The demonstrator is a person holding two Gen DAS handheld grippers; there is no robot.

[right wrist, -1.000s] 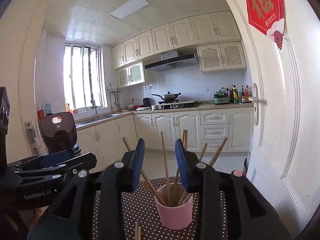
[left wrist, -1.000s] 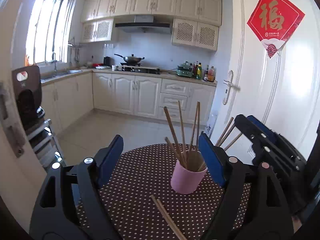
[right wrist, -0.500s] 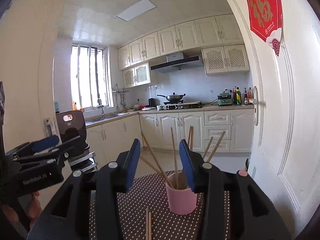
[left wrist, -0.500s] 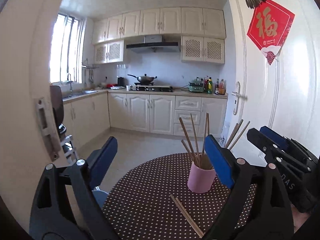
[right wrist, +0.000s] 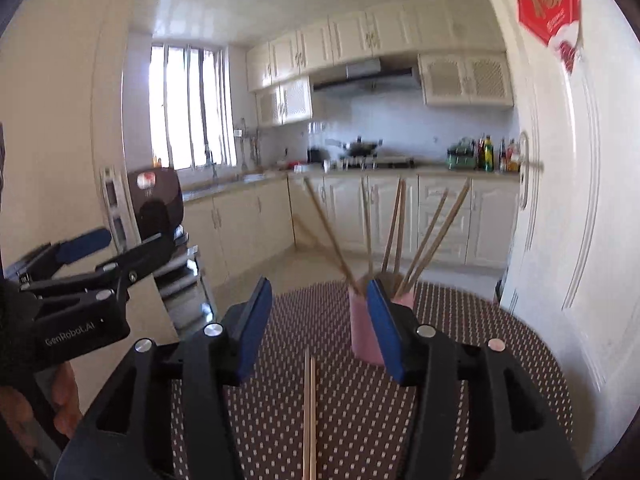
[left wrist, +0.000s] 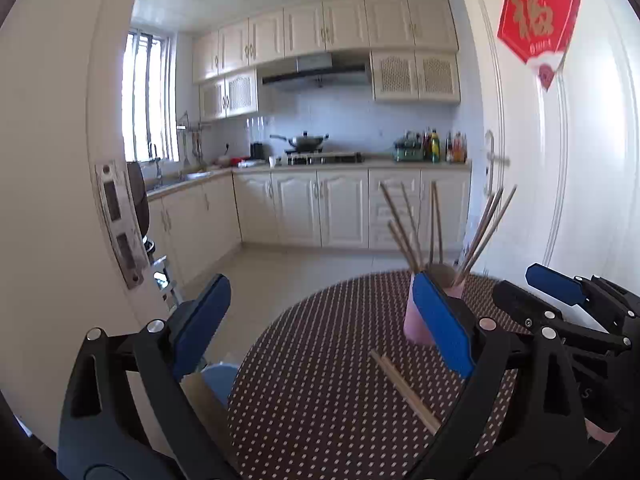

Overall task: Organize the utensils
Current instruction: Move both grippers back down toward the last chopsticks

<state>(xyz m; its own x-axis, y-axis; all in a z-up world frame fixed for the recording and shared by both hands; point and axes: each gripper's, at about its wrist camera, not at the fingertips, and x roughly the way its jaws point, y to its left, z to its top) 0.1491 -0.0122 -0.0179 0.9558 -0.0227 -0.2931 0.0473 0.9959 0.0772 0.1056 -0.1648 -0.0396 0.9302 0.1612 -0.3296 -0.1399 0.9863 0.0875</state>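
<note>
The right gripper [right wrist: 318, 330] stands with its jaws apart, having just been opening, and nothing is pinched between its blue pads [right wrist: 252, 328]; a pair of chopsticks [right wrist: 309, 412] lies flat on the table under the gap, side by side and pointing toward the pink cup [right wrist: 362, 334]. The left gripper [left wrist: 320, 328] is spread wide, its jaws having just been opening too, and it holds nothing; one of its pads hangs out past the table's edge, the other sits in front of the cup in that view. From the left view the same loose pair lies on a slant, just in front of the cup and near the right-hand pad. The cup stands upright toward the far side of the round table [left wrist: 320, 360], which wears a brown cloth with pale dots. A bunch of chopsticks [right wrist: 400, 232] stands in the cup, fanning outward. Beyond the cup is a kitchen: cream cabinets [left wrist: 320, 208] along the wall and a wok [left wrist: 306, 142] on the stove. To the cup's right stands a white door [right wrist: 560, 200] with a red paper decoration [left wrist: 538, 16] hung on it.
</note>
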